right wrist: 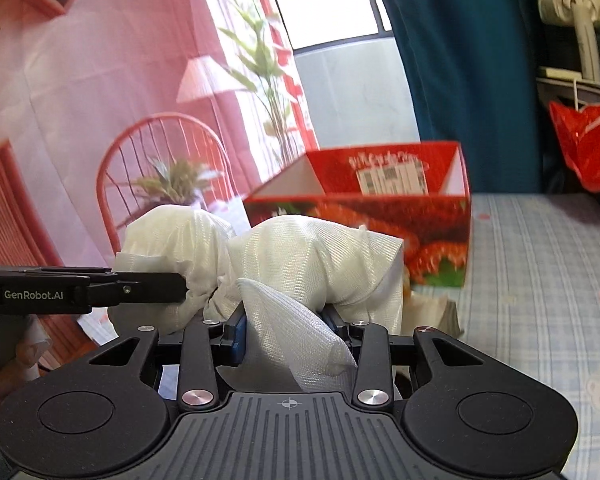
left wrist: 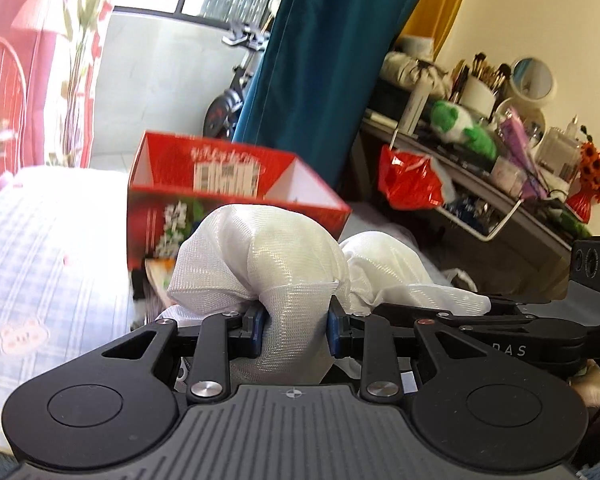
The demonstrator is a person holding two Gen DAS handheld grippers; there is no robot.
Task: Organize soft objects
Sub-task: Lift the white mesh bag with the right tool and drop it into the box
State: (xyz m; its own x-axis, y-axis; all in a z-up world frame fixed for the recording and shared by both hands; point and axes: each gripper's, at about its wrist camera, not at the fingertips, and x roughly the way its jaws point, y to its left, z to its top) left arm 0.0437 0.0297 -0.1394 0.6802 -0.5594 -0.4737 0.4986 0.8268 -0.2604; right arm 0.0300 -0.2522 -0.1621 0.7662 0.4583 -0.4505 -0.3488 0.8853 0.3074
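White mesh fabric (left wrist: 260,256), a soft gauzy bundle, is pinched at 2 spots: the left gripper (left wrist: 296,328) has its blue pads pressed into a bunched fold of it, jaws narrowed to a small gap filled by cloth, and the right gripper (right wrist: 284,332) is clamped the same way on a second fold just beside the first. Taking the red cardboard box (left wrist: 236,200) as landmark, the fabric hangs in front of the box and nearer the cameras, raised clear of the checked bedspread (left wrist: 40,248) on which the box stands, its top about level with the box's rim and not yet over the open top. Several things could go wrong from here. Each grip holds only a gathered fold, so slippery mesh may slide out of 1 pair of pads if the 2 hands drift apart and the cloth tightens between them. Loose tails drooping below the grippers could snag the near wall of the box and tip or push it, since it looks light and seems empty. If the fabric goes in uneven, part of it may drape over the rim and stay outside the box. Something small lies on the bed at the box's near foot, too hidden to name; a dragging tail could catch it as well.
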